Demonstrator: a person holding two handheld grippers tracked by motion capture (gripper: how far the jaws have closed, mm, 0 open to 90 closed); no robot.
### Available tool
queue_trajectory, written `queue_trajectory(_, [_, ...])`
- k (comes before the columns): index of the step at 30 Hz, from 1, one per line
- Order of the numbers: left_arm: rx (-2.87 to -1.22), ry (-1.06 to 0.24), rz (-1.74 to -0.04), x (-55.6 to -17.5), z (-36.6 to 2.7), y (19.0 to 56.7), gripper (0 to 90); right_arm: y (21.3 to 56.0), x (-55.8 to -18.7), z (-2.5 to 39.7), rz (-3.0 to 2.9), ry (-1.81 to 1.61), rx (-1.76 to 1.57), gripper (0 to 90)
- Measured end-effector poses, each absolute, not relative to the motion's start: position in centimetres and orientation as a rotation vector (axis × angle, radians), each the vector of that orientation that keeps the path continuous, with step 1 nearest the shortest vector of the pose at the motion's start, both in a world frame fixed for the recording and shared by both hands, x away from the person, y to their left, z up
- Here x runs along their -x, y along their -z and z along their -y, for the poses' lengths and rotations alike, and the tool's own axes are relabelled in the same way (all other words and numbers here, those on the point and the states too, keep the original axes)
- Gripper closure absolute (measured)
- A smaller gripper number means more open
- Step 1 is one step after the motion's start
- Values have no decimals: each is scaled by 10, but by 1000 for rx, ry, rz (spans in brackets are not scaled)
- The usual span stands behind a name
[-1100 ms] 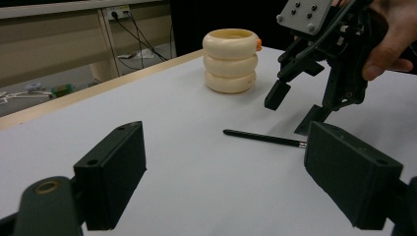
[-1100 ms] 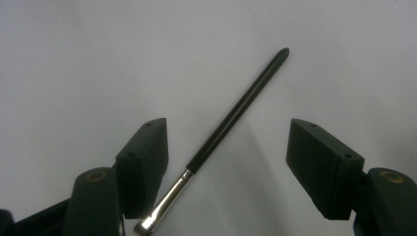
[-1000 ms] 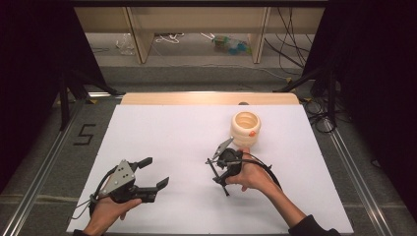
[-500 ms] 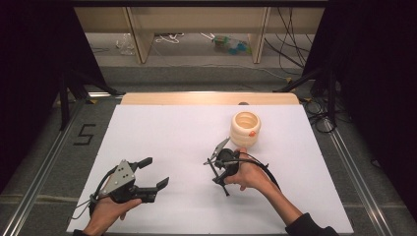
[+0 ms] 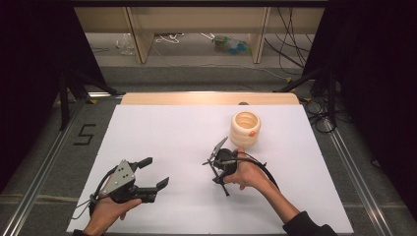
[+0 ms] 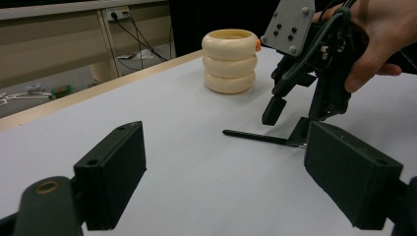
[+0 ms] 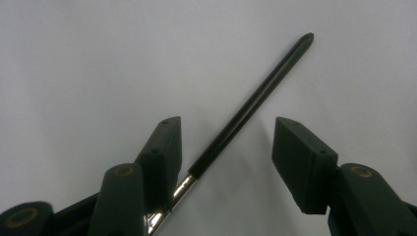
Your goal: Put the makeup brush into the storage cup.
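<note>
Spatula [image 7: 251,105] lies flat between right gripper [image 7: 226,147] open jaws.

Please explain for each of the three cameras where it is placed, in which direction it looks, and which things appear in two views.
High view: above the person's side, facing forward and down on the white table; both forearms, left gripper, right gripper.
Left gripper view: on the left gripper, low over the table, facing the cream ringed holder; own jaws open.
Right gripper view: on the right gripper, facing down at the black-handled tool; own jaws open.
Shared: holder, tool and right gripper in the high and left gripper views.
</note>
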State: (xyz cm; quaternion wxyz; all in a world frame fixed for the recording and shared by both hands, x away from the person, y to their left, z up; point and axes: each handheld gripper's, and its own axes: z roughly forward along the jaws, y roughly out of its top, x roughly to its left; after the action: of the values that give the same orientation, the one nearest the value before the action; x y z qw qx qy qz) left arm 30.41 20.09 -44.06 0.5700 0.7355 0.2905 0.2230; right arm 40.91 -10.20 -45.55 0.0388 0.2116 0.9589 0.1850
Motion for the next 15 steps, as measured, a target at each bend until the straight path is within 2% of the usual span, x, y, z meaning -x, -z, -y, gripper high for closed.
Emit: queue_trajectory(15, [-1738,-525,-685,-304,-201,441,161,460,-412,99,-2968,-508,-640,549])
